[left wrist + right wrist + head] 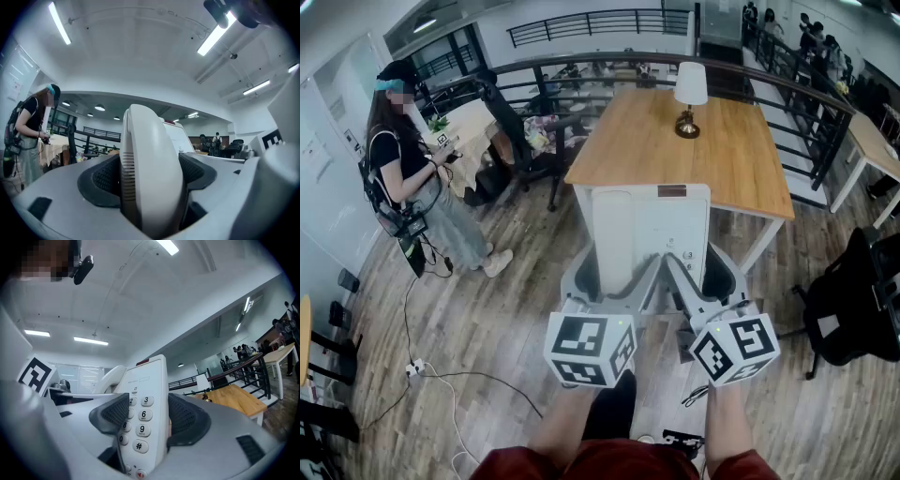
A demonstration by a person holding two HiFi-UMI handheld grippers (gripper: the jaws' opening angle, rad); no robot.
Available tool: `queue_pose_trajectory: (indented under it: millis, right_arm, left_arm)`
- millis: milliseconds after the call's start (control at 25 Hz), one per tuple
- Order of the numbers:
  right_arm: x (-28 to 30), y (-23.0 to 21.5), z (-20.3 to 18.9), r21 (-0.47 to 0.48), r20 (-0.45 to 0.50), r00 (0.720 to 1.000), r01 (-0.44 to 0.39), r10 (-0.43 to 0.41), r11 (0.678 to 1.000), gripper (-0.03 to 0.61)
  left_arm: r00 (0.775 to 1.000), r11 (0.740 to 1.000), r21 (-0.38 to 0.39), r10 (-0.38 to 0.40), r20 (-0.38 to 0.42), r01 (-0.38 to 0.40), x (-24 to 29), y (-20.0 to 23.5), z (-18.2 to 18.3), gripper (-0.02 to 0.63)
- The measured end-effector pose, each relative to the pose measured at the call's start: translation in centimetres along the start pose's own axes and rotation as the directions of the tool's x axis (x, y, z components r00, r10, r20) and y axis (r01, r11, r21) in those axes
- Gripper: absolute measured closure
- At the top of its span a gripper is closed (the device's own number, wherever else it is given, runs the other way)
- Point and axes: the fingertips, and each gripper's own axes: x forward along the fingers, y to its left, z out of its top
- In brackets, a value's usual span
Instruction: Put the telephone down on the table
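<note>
We see the white telephone [666, 234] held in the air between the two grippers. It hangs over the wooden floor [487, 319] just short of the table [637, 150], not lying on it; from the head view its far end meets the table's near edge, and we cannot judge how high it hangs. The left gripper [612, 277] is clamped on the telephone at the handset [152, 159], with a dark ribbed pad [105, 176] pressed to each flank. The handset fills that gripper's view and hides nearly all of the base, of which only a pale strip with a small red mark shows behind it. The right gripper [701, 274] is clamped on the other side of the telephone, its jaws closed across the keypad [140, 427]. The left pad covers part of the left columns of keys, the lowest keys are cut off at the bottom edge, and the handset shows only as a curved sliver behind the base. From the head view the telephone's near end is hidden behind both pairs of jaws. The person's hands are hidden behind the marker cubes [591, 349], so only the forearms show. On the table a lamp [689, 94] stands near the far end. To the left a person [412, 178] stands on the floor, well apart from the table. Cables [441, 375] trail across the boards and run out of the picture at the bottom. A black chair [862, 300] is cut off at the right edge.
</note>
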Motion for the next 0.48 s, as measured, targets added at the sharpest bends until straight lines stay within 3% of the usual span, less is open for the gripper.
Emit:
queue_pose_trajectory:
  millis: [200, 480]
  right_arm:
    - [-10.4, 3.8, 1.2, 0.017, -0.032, 0.999, 0.023, -0.022, 1.0, 0.305]
    - [-17.0, 9.1, 2.1, 0.004, -0.049, 0.998, 0.028, -0.027, 1.0, 0.305]
  left_arm:
    - [0.999, 1.0, -0.016, -0.018, -0.029, 0.017, -8.8, -6.6, -0.7, 0.229]
    - [1.0, 0.999, -0.03, -0.014, -0.028, 0.013, -16.8, -9.3, -0.5, 0.229]
